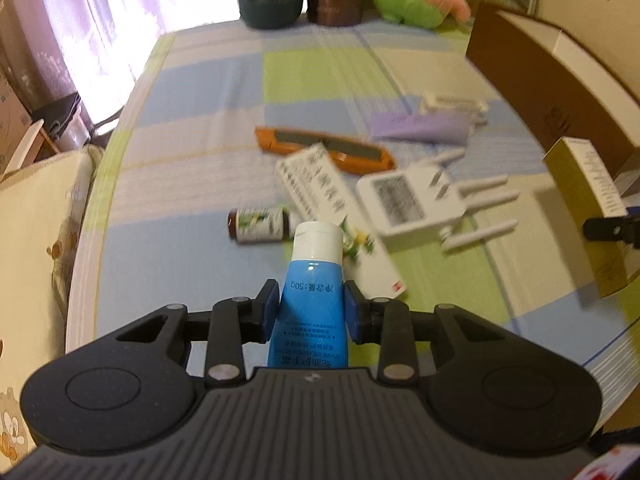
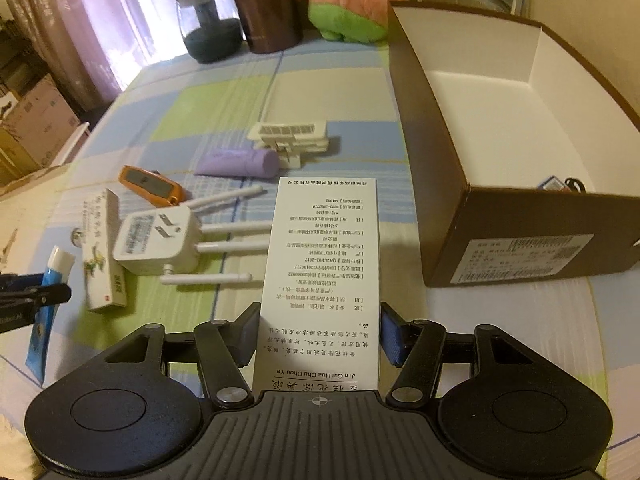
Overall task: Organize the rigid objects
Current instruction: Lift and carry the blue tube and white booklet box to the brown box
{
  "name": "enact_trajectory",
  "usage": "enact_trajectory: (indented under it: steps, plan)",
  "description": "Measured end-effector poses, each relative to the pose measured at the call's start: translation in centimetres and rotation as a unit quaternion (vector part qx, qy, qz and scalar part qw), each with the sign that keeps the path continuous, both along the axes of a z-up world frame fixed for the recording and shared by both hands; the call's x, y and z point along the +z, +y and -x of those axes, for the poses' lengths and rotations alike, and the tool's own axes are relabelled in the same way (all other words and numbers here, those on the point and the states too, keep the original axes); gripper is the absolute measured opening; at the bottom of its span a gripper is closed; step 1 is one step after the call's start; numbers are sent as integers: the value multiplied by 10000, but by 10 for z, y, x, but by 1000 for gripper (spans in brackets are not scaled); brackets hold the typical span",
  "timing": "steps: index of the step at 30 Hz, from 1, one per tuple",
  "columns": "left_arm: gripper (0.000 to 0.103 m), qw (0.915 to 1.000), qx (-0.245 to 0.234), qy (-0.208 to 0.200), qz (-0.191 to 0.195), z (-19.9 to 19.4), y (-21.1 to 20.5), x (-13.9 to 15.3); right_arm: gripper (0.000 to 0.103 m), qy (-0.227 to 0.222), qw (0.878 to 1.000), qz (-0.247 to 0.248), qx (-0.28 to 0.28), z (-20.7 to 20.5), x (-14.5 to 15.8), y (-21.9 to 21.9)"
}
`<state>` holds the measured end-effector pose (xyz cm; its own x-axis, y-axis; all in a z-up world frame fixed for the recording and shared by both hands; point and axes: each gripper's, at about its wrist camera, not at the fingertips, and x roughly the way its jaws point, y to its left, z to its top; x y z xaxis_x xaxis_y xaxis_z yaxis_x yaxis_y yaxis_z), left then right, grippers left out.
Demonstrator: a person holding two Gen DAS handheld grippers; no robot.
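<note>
My left gripper [image 1: 312, 304] is shut on a blue hand-cream tube [image 1: 310, 304] with a white cap, held above the checked tablecloth; the tube also shows at the left of the right wrist view [image 2: 46, 312]. My right gripper [image 2: 318, 332] is shut on a tall white printed carton [image 2: 324, 272], held above the table just left of the open brown box [image 2: 500, 216]. In the left wrist view that carton [image 1: 592, 208] shows at the right edge, by the brown box [image 1: 552, 92].
On the cloth lie a white router with antennas [image 2: 160, 240], a white floral carton [image 2: 100, 248], an orange sharpening stone [image 1: 324, 152], a purple tube [image 2: 240, 162], a white plug block [image 2: 292, 136] and a small brown bottle [image 1: 258, 226]. A jar, brown canister and plush toy [image 2: 348, 0] stand at the back.
</note>
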<state>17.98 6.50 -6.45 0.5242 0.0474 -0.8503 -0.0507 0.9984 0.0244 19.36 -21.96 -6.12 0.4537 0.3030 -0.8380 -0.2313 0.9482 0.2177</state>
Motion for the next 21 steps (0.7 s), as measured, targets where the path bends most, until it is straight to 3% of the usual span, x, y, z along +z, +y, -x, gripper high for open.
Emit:
enact_trajectory:
  steps: [13, 21]
  plan:
    - [29, 9964, -626, -539, 161, -27, -57, 50, 56, -395, 9987, -217, 233, 9, 40, -11]
    - [29, 9906, -1105, -710, 378, -62, -109, 71, 56, -647, 9974, -302, 44, 1, 62, -44]
